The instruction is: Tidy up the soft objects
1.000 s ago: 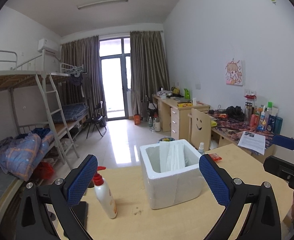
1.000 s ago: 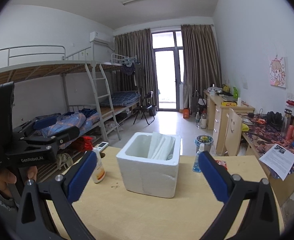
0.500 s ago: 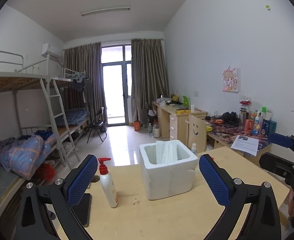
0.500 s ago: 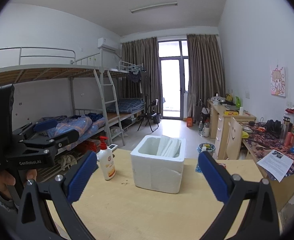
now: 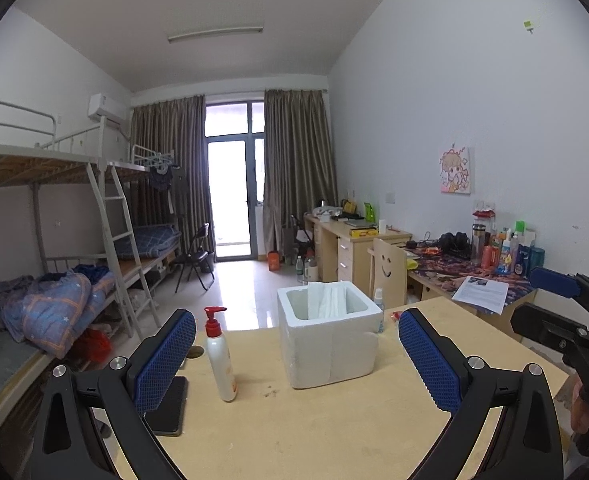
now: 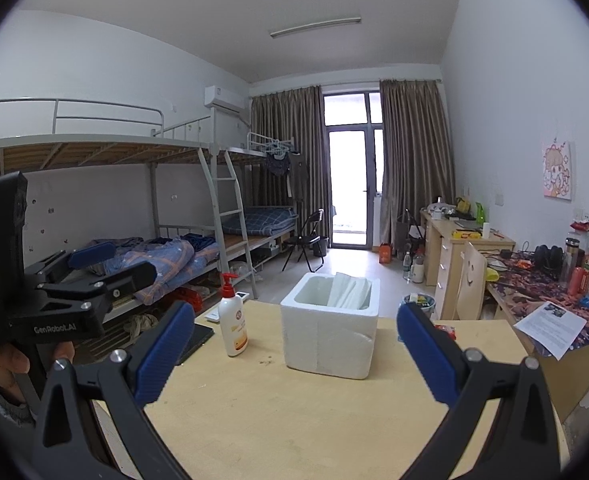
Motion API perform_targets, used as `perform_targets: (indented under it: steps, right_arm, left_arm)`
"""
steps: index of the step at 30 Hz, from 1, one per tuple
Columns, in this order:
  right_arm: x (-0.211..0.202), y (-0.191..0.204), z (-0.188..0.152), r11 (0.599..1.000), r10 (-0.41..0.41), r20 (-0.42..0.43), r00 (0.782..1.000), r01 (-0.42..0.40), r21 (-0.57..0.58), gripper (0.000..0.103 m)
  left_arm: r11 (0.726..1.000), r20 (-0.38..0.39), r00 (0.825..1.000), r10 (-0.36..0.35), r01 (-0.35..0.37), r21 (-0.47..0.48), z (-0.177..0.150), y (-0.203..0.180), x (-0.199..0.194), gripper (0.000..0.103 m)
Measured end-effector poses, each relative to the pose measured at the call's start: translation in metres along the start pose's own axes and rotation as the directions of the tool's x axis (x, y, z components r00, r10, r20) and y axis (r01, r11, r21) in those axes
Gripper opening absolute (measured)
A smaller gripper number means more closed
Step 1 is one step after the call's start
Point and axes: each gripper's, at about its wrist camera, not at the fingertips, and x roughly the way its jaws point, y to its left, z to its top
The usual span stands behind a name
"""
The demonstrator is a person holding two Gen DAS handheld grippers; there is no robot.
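A white foam box (image 5: 330,346) stands on the light wooden table (image 5: 294,432), with folded white cloth (image 5: 328,300) upright inside it. The box (image 6: 330,338) and the cloth (image 6: 350,290) also show in the right wrist view. My left gripper (image 5: 296,364) is open and empty, held back from the box above the table. My right gripper (image 6: 294,354) is open and empty, also short of the box. Each gripper shows at the edge of the other's view.
A white pump bottle with a red top (image 5: 219,356) stands left of the box. A black flat stand (image 5: 166,408) lies at the table's left edge. A small spray bottle (image 5: 378,308) is behind the box. Desks, a chair and bunk beds line the room.
Both grippers have drawn back and tilted up from the box, so it looks smaller and farther. Both stayed open and empty.
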Motion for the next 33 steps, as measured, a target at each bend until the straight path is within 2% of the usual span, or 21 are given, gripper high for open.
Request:
perform_targets:
  steps: [12,17,25,33]
  right_arm:
    - [-0.029,0.009,-0.016,1.000,-0.005,0.002,1.000,0.005,0.005,0.103]
    - [-0.038,0.016,-0.022,1.000,-0.006,0.003,1.000,0.006,-0.011,0.103]
    - [-0.059,0.031,-0.032,0.999,-0.027,-0.007,1.000,0.027,-0.033,0.103]
    - [-0.071,0.044,-0.043,0.996,-0.027,0.003,1.000,0.027,-0.079,0.103]
  left_arm:
    - [1.000,0.028,1.000,-0.012,0.013,-0.015,-0.020,-0.003,-0.038,0.102]
    - [1.000,0.039,0.999,0.009,-0.008,-0.022,-0.025,-0.003,-0.052,0.102]
    - [1.000,0.071,0.997,-0.012,0.014,-0.026,-0.030,-0.007,-0.078,0.102]
    - [1.000,0.108,0.994,0.000,0.003,-0.030,-0.046,-0.007,-0.096,0.102]
